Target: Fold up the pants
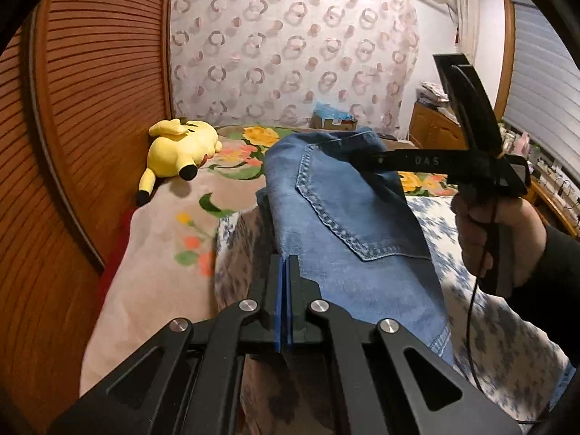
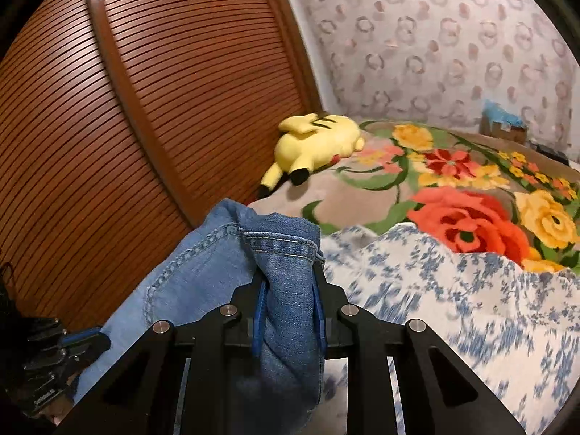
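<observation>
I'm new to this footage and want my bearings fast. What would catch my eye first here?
The blue jeans dominate: lifted above the bed, a bunched part clamped in the right gripper and an edge pinched in the shut left gripper. Next comes the yellow plush toy, lying on the flowered blanket beside the slatted wooden door.
</observation>
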